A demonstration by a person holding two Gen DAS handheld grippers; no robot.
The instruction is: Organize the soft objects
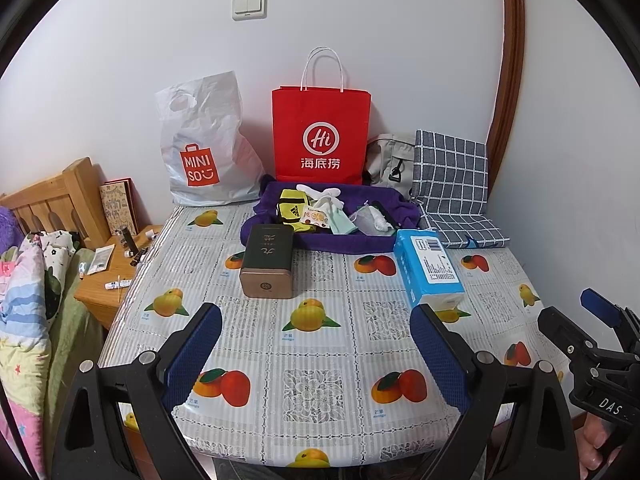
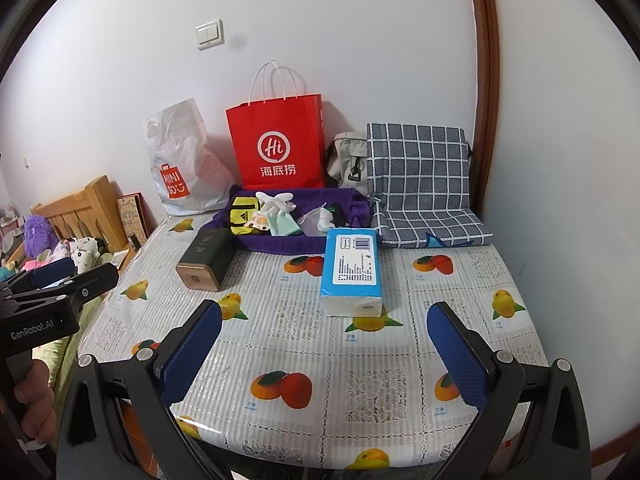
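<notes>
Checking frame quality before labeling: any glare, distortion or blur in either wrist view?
Left wrist view: heavy fisheye bend on the door frame, black corners, sheen on the tablecloth edge; bags sharp. Right wrist view: same bending, glare on the near tablecloth edge, soft shadow beside the light switch; no motion blur.

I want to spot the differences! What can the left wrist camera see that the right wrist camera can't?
Only the left wrist view shows the wooden nightstand with small tubes and bottles on it, and the right claw at its edge.

Only the right wrist view shows a fuzzy purple toy by the headboard, and the left claw from the side.

Both show the red paper bag, white plastic bag, purple towel with small soft things, dark tin, blue tissue pack, checked cloth and fruit-print tablecloth. Both claws are open and empty.
</notes>
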